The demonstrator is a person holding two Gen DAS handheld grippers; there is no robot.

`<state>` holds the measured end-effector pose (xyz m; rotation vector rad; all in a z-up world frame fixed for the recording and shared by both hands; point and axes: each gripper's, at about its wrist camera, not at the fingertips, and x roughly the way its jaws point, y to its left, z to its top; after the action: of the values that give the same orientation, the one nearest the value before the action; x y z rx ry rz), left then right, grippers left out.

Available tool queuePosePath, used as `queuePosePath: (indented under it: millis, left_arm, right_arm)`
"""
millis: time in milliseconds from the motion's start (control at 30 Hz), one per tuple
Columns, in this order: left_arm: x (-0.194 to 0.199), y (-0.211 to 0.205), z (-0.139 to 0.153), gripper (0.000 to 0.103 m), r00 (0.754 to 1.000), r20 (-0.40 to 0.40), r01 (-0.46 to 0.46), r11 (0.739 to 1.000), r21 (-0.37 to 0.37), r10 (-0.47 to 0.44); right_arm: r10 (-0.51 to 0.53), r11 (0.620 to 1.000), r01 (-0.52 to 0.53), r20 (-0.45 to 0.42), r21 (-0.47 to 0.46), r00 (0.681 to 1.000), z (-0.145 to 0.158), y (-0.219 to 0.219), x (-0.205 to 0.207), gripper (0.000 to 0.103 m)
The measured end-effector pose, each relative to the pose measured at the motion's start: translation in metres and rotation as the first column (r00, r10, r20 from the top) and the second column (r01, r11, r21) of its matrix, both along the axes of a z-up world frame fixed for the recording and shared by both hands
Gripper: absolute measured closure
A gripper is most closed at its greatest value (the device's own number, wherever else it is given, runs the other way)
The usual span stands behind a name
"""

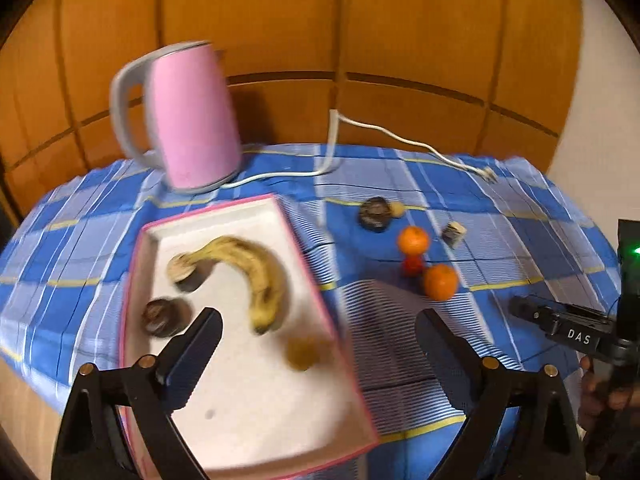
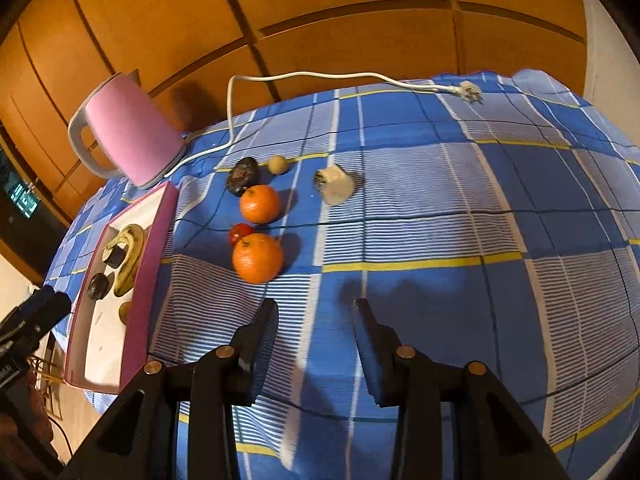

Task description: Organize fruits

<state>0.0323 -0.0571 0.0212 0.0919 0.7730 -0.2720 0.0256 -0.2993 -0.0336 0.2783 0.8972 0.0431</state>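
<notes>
A table covered by a blue, white and yellow checked cloth (image 2: 440, 208) is seen from both wrist views. At its left part a shallow white tray with a pink rim (image 1: 240, 400) is placed. Inside the tray a spotted yellow banana (image 1: 256, 276) is laid in a curve, with a dark round fruit (image 1: 160, 316) just beside its left, a cut dark piece with a pale face (image 1: 186, 272) touching its far end, and a small blurred yellowish-brown fruit (image 1: 302, 352) near its lower tip.

On the cloth to the right of the tray two round oranges (image 2: 258, 258) (image 2: 259, 204) are seen, with a small red fruit (image 2: 239, 232) between them. Behind them lie a dark wrinkled fruit (image 2: 243, 174), a small tan ball-shaped fruit (image 2: 278, 164) and a pale cut piece (image 2: 334, 184).

A pink electric kettle with a grey handle (image 1: 188, 116) stands behind the tray, its white power cord (image 2: 320, 76) unplugged on the cloth.

The left gripper (image 1: 316, 332) is held above the tray's near half, its fingers spread wide and empty. The right gripper (image 2: 316, 320) is held over bare cloth near the closer orange, its fingers released, nothing between them.
</notes>
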Motion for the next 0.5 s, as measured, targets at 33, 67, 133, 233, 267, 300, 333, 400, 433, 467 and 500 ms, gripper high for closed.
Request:
queuePosePath:
  millis: [33,67,133,233,267,300,333,400,433,467,500]
  left_arm:
    - [0.003,-0.008,-0.001,0.006,1.0,-0.01,0.027,1.0,0.001,-0.027]
    - [0.008,-0.018,-0.002,0.007,0.998,-0.029,0.063,0.998,-0.007,-0.064]
    - [0.017,-0.038,-0.005,0.01,0.989,-0.068,0.133,0.991,-0.032,-0.135]
    - [0.03,-0.066,-0.014,0.029,0.972,-0.124,0.192,0.979,-0.071,-0.199]
    - [0.035,-0.074,-0.018,0.037,0.968,-0.138,0.2,0.977,-0.078,-0.209]
    - [0.04,-0.081,-0.022,0.043,0.964,-0.157,0.202,0.976,-0.083,-0.213]
    - [0.048,-0.09,-0.031,0.043,0.958,-0.19,0.2,0.975,-0.099,-0.216]
    - [0.059,-0.1,-0.043,0.045,0.953,-0.229,0.179,0.977,-0.112,-0.201]
    - [0.064,-0.105,-0.048,0.045,0.953,-0.237,0.168,0.98,-0.11,-0.19]
    - [0.068,-0.11,-0.053,0.045,0.954,-0.246,0.151,0.984,-0.099,-0.171]
    - [0.072,-0.114,-0.056,0.044,0.952,-0.259,0.139,0.984,-0.109,-0.163]
  right_arm:
    - [-0.004,1.0,0.004,-0.002,0.005,1.0,-0.001,-0.003,-0.001,0.064]
    - [-0.007,1.0,0.007,-0.003,0.009,1.0,-0.002,-0.005,-0.002,0.064]
    - [-0.019,1.0,0.019,-0.009,0.015,1.0,-0.005,-0.011,-0.004,0.064]
    - [-0.041,0.999,0.041,-0.009,0.024,0.999,-0.006,-0.019,-0.006,0.064]
    - [-0.049,0.999,0.049,-0.006,0.023,0.999,-0.006,-0.022,-0.007,0.064]
    - [-0.053,0.998,0.053,-0.004,0.023,0.999,-0.006,-0.024,-0.007,0.064]
    - [-0.057,0.998,0.057,-0.002,0.023,0.998,-0.006,-0.027,-0.008,0.064]
    - [-0.066,0.997,0.066,-0.006,0.029,0.998,-0.007,-0.032,-0.01,0.064]
    - [-0.07,0.997,0.07,-0.008,0.032,0.998,-0.008,-0.034,-0.011,0.064]
    - [-0.073,0.997,0.074,-0.009,0.034,0.997,-0.008,-0.036,-0.012,0.064]
    - [-0.081,0.996,0.081,-0.009,0.037,0.997,-0.009,-0.039,-0.013,0.064]
